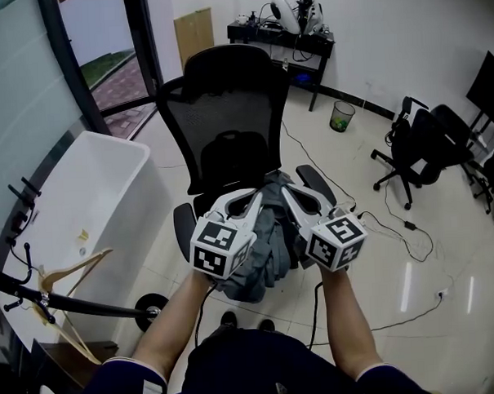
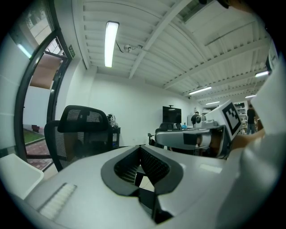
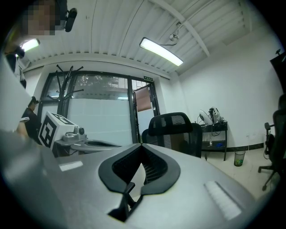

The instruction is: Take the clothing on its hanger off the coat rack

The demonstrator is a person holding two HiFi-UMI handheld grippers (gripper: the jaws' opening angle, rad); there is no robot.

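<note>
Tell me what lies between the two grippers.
Head view: bunched grey clothing on the office chair shows in the gap between left gripper and right gripper.

clothing (image 1: pixel 274 248): grey | chair (image 1: pixel 227 111): black mesh | hanger (image 1: pixel 78 265): tan wood | bin (image 1: pixel 341 116): green | floor (image 1: pixel 399 308): glossy cream

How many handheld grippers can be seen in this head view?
2. The white left gripper is at centre-left, over crumpled grey clothing on the black mesh office chair; the white right gripper is beside it at centre-right. None seems hidden.
</note>
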